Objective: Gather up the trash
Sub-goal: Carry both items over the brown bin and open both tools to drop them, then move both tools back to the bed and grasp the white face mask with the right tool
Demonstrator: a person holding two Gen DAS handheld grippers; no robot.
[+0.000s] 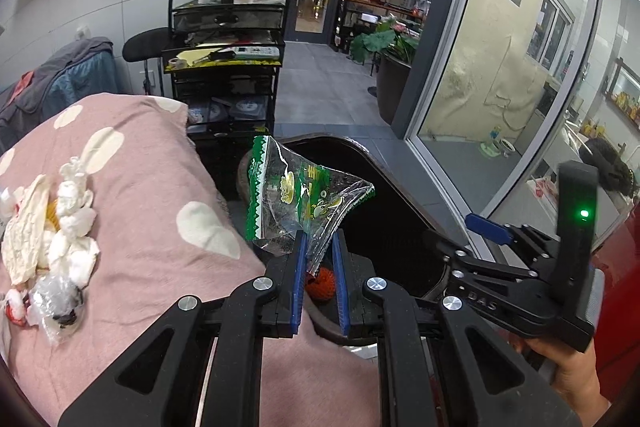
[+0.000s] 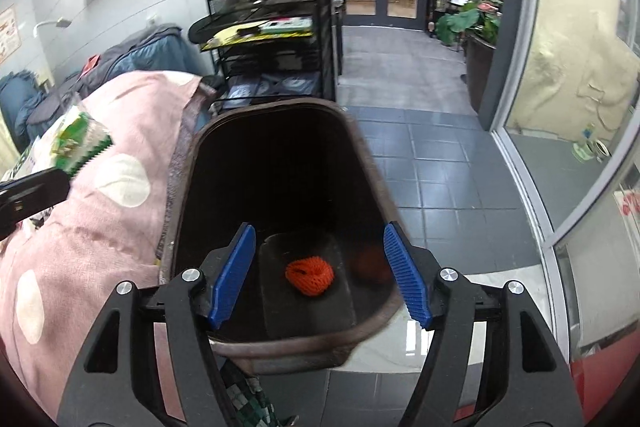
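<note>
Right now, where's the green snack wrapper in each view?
Left wrist: green snack wrapper sits centre frame, pinched in the left hand-held gripper, in front of the dark bin.
Right wrist: wrapper at the far left edge, over the pink blanket.
Shared landmark: the orange net lying inside the bin.
</note>
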